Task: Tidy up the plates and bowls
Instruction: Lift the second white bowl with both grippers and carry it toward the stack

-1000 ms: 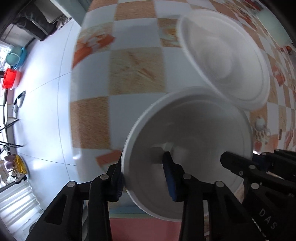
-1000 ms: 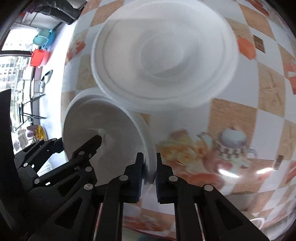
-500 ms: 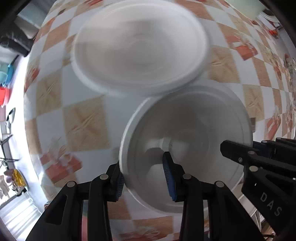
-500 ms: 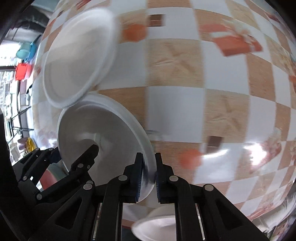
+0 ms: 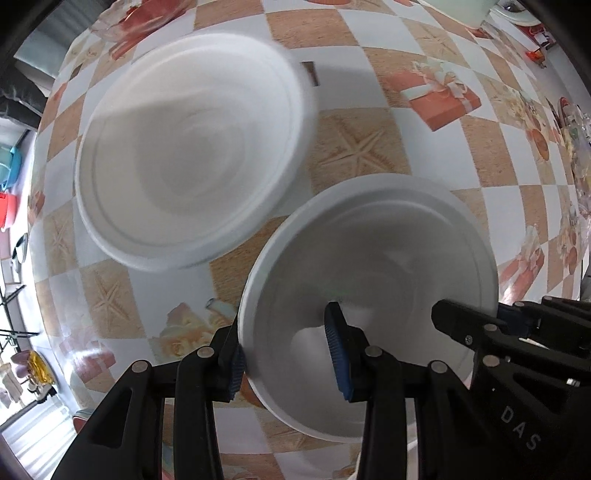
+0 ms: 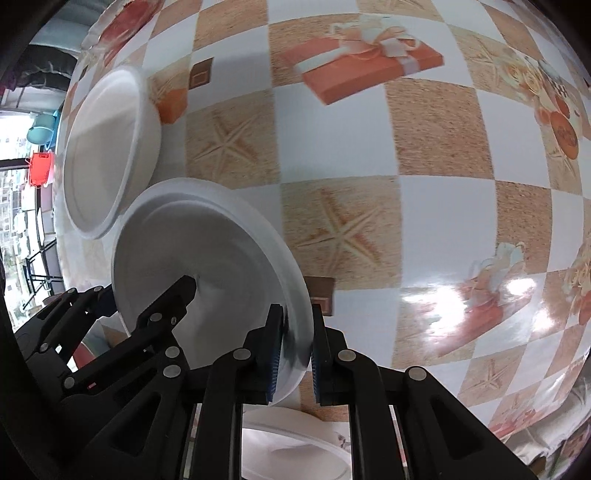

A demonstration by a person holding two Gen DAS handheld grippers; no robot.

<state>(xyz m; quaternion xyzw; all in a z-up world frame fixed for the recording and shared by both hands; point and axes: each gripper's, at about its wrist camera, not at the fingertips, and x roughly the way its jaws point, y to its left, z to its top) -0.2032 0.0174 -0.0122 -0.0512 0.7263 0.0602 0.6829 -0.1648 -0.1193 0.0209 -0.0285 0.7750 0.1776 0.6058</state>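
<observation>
A white bowl (image 5: 388,266) hangs above the checked tablecloth (image 5: 354,147), held from both sides. My left gripper (image 5: 286,347) is shut on its left rim, one pad outside and one inside. My right gripper (image 6: 295,347) is shut on the opposite rim of the same bowl (image 6: 221,251). In the left wrist view a black finger (image 5: 465,328) of the right gripper shows at the bowl's right edge. A larger white plate stack (image 5: 195,147) rests on the table up and to the left, also visible in the right wrist view as the plate stack (image 6: 107,147).
Another white dish (image 6: 295,443) lies below the right gripper at the near edge. A glass dish (image 6: 114,29) sits at the table's far left corner. On the floor beyond the left edge stand a red bucket (image 6: 40,170) and a teal basin (image 6: 42,127).
Both grippers have carried the bowl across the table. The plate stack has slid from the upper right to the upper left in the left wrist view. Neither grip has changed.
</observation>
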